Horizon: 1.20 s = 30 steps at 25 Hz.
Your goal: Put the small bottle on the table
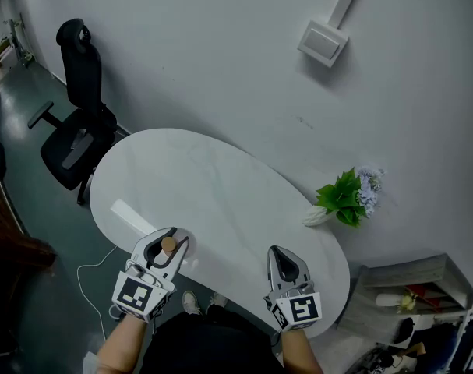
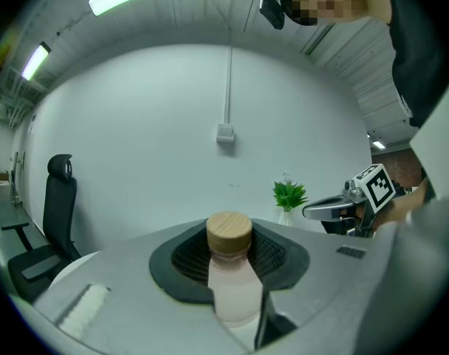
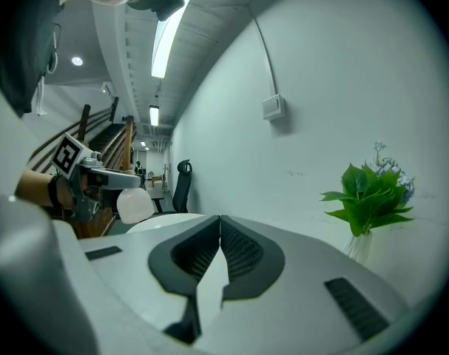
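Wood-capped small bottle (image 2: 231, 279) gripped between left tongs (image 1: 176, 239) | right tongs (image 3: 220, 226) pressed together, empty, well apart from bottle

Small bottle (image 2: 231, 276): pale milky-pink body, round light-wood cap, standing upright. Pinched by the body between the jaws of the left gripper (image 1: 171, 238), over the near rim of the table (image 1: 220, 197) at roughly 7 o'clock. Can't tell if actually touching the top. Table: glossy white, rounded bean-ish shape.
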Tool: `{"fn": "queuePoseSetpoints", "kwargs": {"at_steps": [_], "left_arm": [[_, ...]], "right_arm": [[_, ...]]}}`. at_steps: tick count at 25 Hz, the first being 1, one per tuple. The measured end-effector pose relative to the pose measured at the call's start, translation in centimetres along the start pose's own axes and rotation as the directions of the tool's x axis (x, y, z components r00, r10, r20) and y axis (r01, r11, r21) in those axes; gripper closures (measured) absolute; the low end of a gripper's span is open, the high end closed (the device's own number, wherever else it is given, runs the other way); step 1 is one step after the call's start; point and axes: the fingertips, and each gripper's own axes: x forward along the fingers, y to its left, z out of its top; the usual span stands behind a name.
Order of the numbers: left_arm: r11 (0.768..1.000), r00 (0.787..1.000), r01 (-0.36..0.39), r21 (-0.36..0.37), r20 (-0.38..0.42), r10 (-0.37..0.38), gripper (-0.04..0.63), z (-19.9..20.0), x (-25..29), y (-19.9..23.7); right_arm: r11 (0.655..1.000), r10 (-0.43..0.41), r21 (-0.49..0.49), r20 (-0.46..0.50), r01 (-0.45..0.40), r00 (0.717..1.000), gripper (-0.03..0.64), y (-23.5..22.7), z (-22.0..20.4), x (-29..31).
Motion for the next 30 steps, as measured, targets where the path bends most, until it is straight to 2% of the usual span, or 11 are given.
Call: {"fn": "queuePoseSetpoints", "kwargs": {"at_steps": [5,14,21,30], "left_arm": [[1.000,1.000,-0.022,0.007,0.005,0.022,0.483,0.0,0.9,0.5],[0.999,1.000,-0.017,0.038,-0.011,0.018,0.483,-0.8,3.0,0.2],[0.997,1.000,0.000,0.080,-0.027,0.002,0.483,-2.4,5.0,0.3],[0.997,0.998,-0.003,0.081,-0.061,0.008,0.483,-5.1,7.5,1.6]], "right_arm": [[1.000,0.004,0.001,-0.008,-0.004,1.000,0.611,-0.5,-0.6,-0.3],[1.000,0.017,0.013,-0.013,-0.016,1.000,0.611,-0.7,-1.0,-0.6],[1.000,0.021,0.012,-0.016,-0.021,1.000,0.611,-0.9,-1.2,-0.9],[1.000,0.021,0.020,-0.035,-0.020,0.999,0.611,-1.0,-1.9,-1.0]]}}
